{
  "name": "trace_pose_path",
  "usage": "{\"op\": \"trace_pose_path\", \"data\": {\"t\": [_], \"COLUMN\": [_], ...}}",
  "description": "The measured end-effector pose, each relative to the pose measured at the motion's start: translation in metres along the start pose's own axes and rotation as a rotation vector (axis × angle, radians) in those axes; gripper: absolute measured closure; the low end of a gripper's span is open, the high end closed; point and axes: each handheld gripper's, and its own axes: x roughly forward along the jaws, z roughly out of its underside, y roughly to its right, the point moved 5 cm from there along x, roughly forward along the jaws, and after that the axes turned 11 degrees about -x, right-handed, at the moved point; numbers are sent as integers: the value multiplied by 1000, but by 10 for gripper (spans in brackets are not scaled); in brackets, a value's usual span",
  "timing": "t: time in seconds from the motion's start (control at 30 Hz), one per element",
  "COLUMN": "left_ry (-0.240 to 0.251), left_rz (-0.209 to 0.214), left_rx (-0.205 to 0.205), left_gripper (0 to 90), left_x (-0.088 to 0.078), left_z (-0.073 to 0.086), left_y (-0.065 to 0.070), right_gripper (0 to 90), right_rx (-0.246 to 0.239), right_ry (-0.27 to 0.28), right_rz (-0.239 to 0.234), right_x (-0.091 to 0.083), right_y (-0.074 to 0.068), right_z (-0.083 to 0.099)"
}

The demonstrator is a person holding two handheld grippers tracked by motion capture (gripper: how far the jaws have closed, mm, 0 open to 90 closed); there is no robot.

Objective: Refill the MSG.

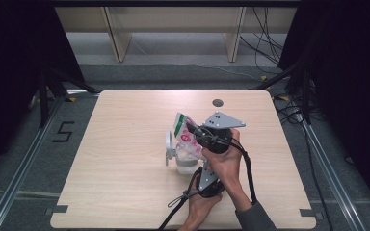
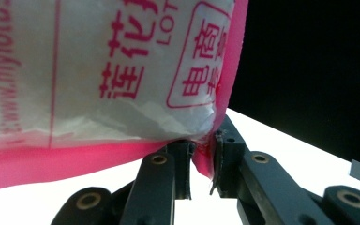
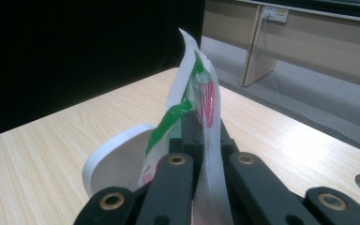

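Two tongs holding a bag over a cup

High view: the bag [image 1: 187, 137] is hanging above a white cup [image 1: 185, 163] mid-worktop [image 1: 125, 144]. Left gripper view: the left tongs [image 2: 201, 159] are clamping the bag's pink bottom corner. Right gripper view: the right tongs [image 3: 205, 133] are pinching its top edge.
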Motion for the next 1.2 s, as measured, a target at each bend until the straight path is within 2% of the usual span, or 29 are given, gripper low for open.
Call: {"op": "trace_pose_path", "data": {"t": [0.23, 0.3, 0.33, 0.37, 0.4, 0.57, 0.73, 0.8, 0.93, 1.0, 1.03, 1.1, 1.2], "left_ry": [2, 0, 1, 1, 4, 0, 6, 7, 8, 9, 8, 8, 9], "left_rz": [1, 2, 3, 3, 3, -4, 6, 10, 6, 4, 5, 7, 6], "left_rx": [4, 3, 3, 3, -2, -4, -2, -3, -1, 2, 1, -1, -2], "left_gripper": [793, 793, 793, 793, 793, 793, 794, 794, 793, 793, 793, 794, 794], "left_x": [0, 0, 0, 0, 0, 1, 3, 3, 3, 3, 3, 4, 4], "left_z": [0, 0, 0, 0, -1, -1, -2, -3, -4, -3, -3, -3, -3], "left_y": [0, -1, -1, -1, 0, 0, 0, 1, 2, 2, 1, 1, 1], "right_gripper": [900, 900, 900, 900, 900, 900, 899, 899, 899, 899, 899, 899, 899], "right_rx": [-8, -1, 26, 26, 15, 24, 17, -19, 11, -6, 3, -4, -10], "right_ry": [10, -2, -1, -1, 4, 5, -6, -7, -7, -2, 4, -7, -4], "right_rz": [-6, -2, -4, -4, -1, 0, 5, 9, 7, 8, -10, 2, -5], "right_x": [1, 0, -1, -1, 0, 0, 0, -1, -2, -2, -1, -1, 0], "right_y": [-1, 0, -2, -2, -2, -3, -2, -1, -3, -1, -2, -1, -1], "right_z": [-1, 0, 0, 0, -1, -1, -1, -1, -2, -2, -2, -1, -1]}}
